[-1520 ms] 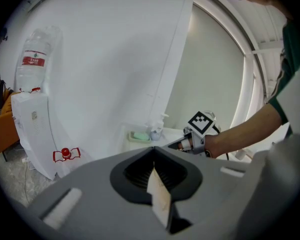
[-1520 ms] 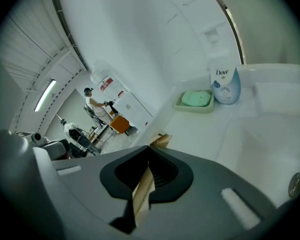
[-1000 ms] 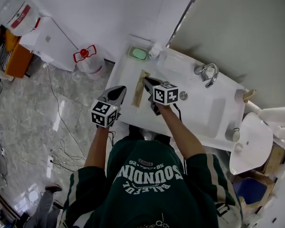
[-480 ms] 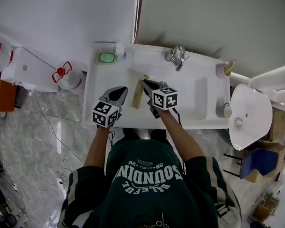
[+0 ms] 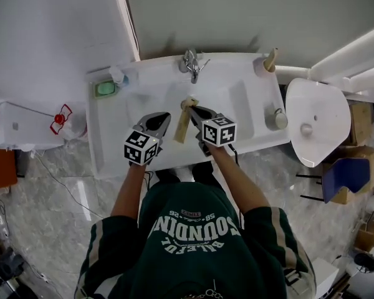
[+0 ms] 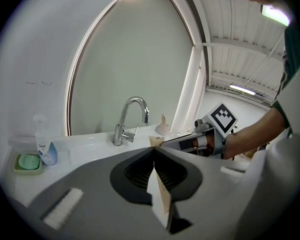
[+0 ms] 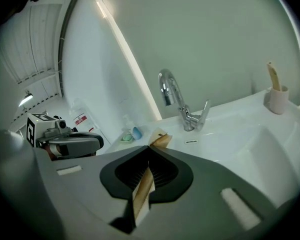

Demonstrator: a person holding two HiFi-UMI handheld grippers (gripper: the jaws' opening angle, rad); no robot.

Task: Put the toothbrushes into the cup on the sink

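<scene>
Both hands are over the near edge of the white ceramic sink [image 5: 109, 151]. The left gripper [image 6: 154, 150] and right gripper [image 7: 149, 149] each have their jaws pressed together on the same slim tan cardboard toothbrush packet [image 5: 183, 122], one from either side.

The packet's long axis runs away from me, its far end poking past the jaws toward the chrome tap [image 5: 191, 64]. I see no loose brush.

Beyond the basin, at the back right corner, is a small pale pink cup [image 5: 260, 65] with one wooden-handled toothbrush [image 5: 271, 57] standing in it. The cup lies far and right of the packet. I judge the right gripper the nearer.
</scene>
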